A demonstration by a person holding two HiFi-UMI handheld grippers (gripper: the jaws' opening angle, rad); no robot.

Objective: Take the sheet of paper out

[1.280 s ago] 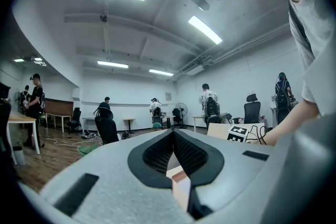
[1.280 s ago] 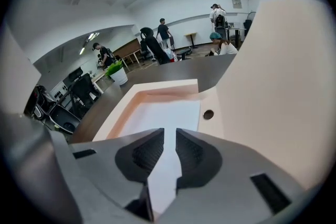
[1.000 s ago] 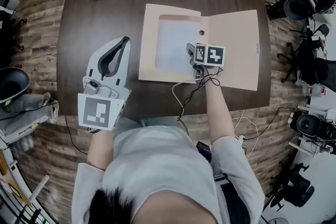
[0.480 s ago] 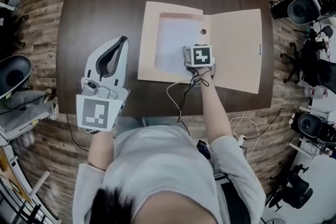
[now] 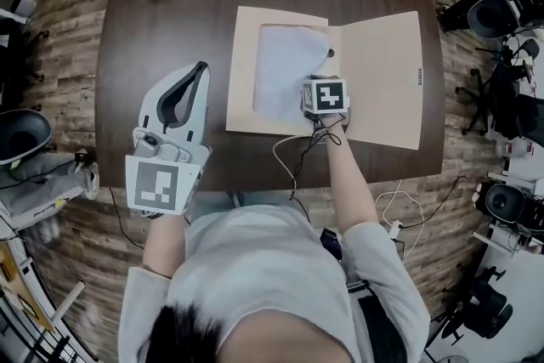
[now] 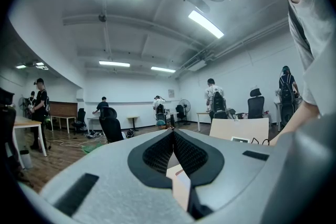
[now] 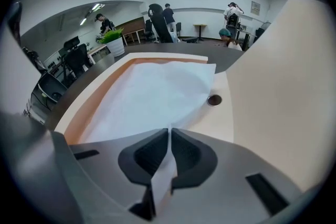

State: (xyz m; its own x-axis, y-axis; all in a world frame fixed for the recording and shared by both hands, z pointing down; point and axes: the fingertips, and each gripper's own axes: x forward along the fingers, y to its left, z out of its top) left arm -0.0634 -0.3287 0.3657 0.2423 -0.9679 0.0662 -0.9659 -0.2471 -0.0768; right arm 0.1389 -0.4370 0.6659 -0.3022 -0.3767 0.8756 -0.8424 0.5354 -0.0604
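At table centre, toward 12 o'clock from the person, an open folder point(image 5: 382, 81) lies flat with its 2 halves spread, presumably opened so the contents can be reached from above.

1. Sheet of paper point(image 5: 285, 68): it sits in the pocket of the folder's half at 9 o'clock. Its near edge at 6 o'clock is raised and the sheet bows upward, with the corner toward 1 o'clock already riding over the pocket's border. Judgement: partly freed, not yet out.

2. Right gripper point(image 7: 169, 134): it is angled steeply down at the sheet's near edge. Its jaws have just been closing and now stand pinched together with the paper's edge between them (a strip of white runs back through the pads). Gripping an edge rather than the middle gives a hold on a thin flat thing.

3. Left gripper point(image 5: 201, 68): it rests level over the table point(image 5: 170, 13) at 9 o'clock of the folder, well apart from it, pointing toward 12 o'clock. The pads meet at the tips and grip nothing I can identify; a pale slip shows behind them. It appears parked, clear of the working side.

4. Risk: nothing pins the folder, so a pull may drag it along.
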